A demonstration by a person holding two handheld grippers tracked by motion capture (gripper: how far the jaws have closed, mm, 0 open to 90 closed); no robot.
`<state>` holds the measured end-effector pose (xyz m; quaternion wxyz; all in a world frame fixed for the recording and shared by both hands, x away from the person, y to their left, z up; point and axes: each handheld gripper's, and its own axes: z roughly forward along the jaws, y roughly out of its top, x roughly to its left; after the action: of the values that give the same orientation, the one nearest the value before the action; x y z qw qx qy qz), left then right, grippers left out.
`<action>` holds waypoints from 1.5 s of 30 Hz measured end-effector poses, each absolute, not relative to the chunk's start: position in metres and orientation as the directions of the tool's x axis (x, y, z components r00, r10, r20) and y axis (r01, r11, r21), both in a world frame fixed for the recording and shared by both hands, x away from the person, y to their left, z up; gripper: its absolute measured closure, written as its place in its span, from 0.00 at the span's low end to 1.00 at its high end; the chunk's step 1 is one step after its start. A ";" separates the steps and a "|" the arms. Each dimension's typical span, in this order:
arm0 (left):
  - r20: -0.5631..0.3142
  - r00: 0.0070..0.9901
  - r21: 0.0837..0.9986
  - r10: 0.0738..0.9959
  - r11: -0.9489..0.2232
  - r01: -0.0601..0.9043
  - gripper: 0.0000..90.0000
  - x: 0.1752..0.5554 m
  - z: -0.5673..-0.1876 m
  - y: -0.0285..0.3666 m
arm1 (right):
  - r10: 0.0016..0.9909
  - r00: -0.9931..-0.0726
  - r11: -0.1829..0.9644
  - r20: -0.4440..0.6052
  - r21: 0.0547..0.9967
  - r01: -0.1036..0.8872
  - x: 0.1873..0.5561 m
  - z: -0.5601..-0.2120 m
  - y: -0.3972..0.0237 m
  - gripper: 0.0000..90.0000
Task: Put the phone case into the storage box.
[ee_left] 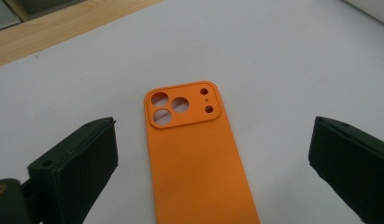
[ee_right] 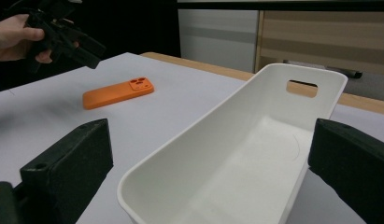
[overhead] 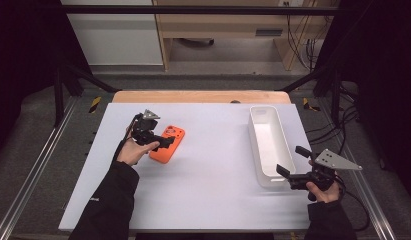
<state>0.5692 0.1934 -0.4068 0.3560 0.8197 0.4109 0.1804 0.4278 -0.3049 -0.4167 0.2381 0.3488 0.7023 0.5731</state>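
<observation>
Orange phone case: flat on table, left-centre, ungrasped; left gripper spread over it; right gripper spread at white bin near end; bin empty; pickup & transfer apparently pending.

A wide bare stretch of the white table lies open between the orange phone case near the left edge and the long white bin near the right edge, whose tall walls block that side.
</observation>
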 end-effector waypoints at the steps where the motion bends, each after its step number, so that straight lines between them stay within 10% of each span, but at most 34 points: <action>1: 0.003 0.596 0.728 0.803 -0.410 0.549 0.01 0.571 -0.409 0.193 | 0.761 -0.645 0.100 0.066 0.971 0.217 0.428 -0.417 -0.305 0.00; 45: -0.002 0.545 0.630 0.839 -0.422 0.652 0.03 0.603 -0.452 0.176 | 0.759 -0.648 0.100 0.067 0.971 0.217 0.428 -0.417 -0.305 0.00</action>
<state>0.6030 0.1760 -0.4523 0.2943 0.8280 0.4501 0.1585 0.4282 -0.3047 -0.4169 0.2358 0.3471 0.7031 0.5741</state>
